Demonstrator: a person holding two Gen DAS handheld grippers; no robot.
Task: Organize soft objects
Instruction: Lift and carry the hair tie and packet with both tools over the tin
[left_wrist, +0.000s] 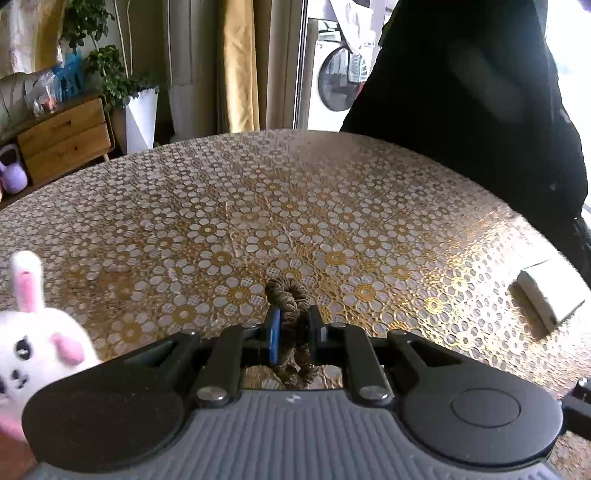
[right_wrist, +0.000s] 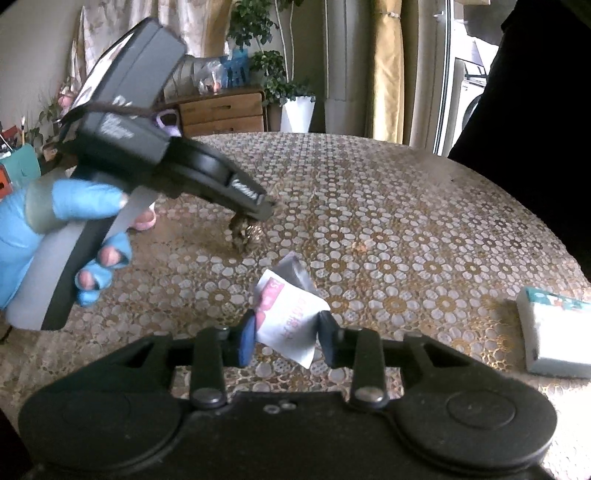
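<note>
My left gripper (left_wrist: 292, 325) is shut on a brown scrunchie (left_wrist: 290, 295) just above the flower-patterned table (left_wrist: 369, 206). In the right wrist view the left gripper (right_wrist: 264, 212) holds the scrunchie (right_wrist: 242, 230) low over the table. My right gripper (right_wrist: 286, 332) is shut on a white and pink packet (right_wrist: 291, 317), held above the table. A white plush rabbit (left_wrist: 33, 332) with pink ears sits at the left edge of the left wrist view.
A white tissue pack (right_wrist: 554, 332) lies at the table's right; it also shows in the left wrist view (left_wrist: 546, 291). A person in black (left_wrist: 480, 92) stands beyond the table's far right edge. A wooden drawer unit (left_wrist: 62, 136) and plants stand behind.
</note>
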